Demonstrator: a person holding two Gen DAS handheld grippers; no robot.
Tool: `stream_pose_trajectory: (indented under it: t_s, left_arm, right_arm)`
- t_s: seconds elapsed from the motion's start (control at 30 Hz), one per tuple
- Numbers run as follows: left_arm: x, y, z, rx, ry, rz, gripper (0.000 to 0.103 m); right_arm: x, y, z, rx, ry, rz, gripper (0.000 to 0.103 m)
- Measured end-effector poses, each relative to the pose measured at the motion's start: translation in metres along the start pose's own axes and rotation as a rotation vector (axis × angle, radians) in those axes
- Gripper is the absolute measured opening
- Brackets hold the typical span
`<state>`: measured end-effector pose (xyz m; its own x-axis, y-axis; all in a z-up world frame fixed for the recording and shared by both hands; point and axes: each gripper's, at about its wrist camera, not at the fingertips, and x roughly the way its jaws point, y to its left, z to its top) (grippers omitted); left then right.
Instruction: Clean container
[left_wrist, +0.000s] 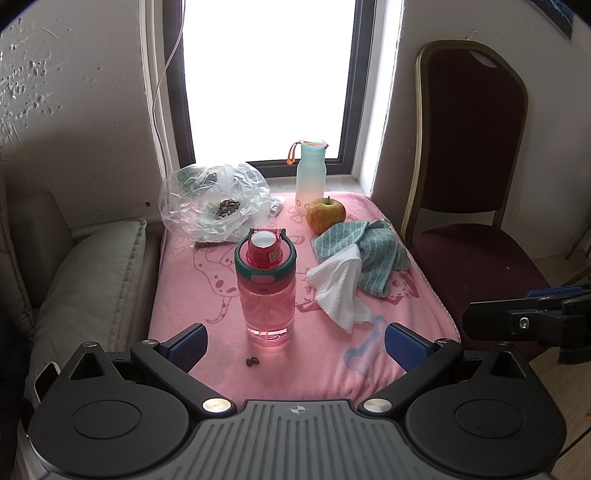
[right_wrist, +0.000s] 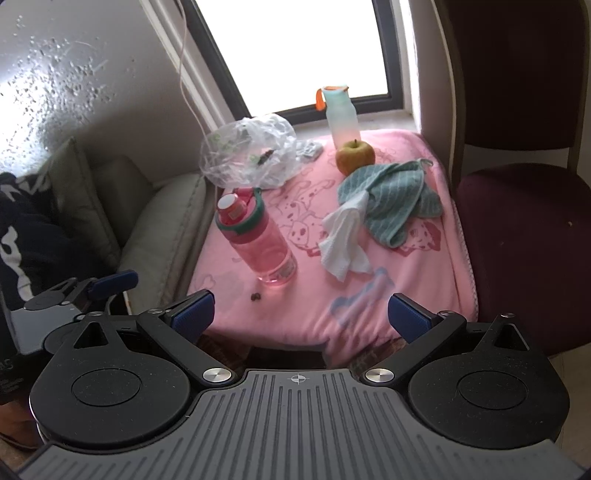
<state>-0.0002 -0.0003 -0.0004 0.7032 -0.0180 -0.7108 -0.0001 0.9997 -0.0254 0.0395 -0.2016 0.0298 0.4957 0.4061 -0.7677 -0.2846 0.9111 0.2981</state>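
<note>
The clear pink plastic bottle with a green-rimmed lid (left_wrist: 265, 288) stands upright dead ahead of the left claw (left_wrist: 294, 341) — nearer than the right claw (right_wrist: 300, 314) — both spread wide, holding nothing.

— What's the room like from where I'm steering?

— At twelve o'clock I see a dark-framed window (left_wrist: 269, 77), blown out white with daylight. The wall (left_wrist: 74, 110) at ten o'clock is pale and pitted.

— Furniture?

— At two o'clock a maroon chair (left_wrist: 476, 155) with a gold frame stands against the wall. At nine o'clock, a beige cushion (left_wrist: 92, 280). A thin cord (left_wrist: 159, 92) hangs beside the window frame.
</note>
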Motion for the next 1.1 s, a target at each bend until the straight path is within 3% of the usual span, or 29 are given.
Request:
stream_pose_trajectory:
  t_s: [1.1]
  left_arm:
    - [-0.0005,-0.0016,0.0013,-0.002,0.008,-0.001,0.102]
  right_arm:
    - [0.0015,0.0004,0.0004,-0.004,0.007,-0.001,0.103]
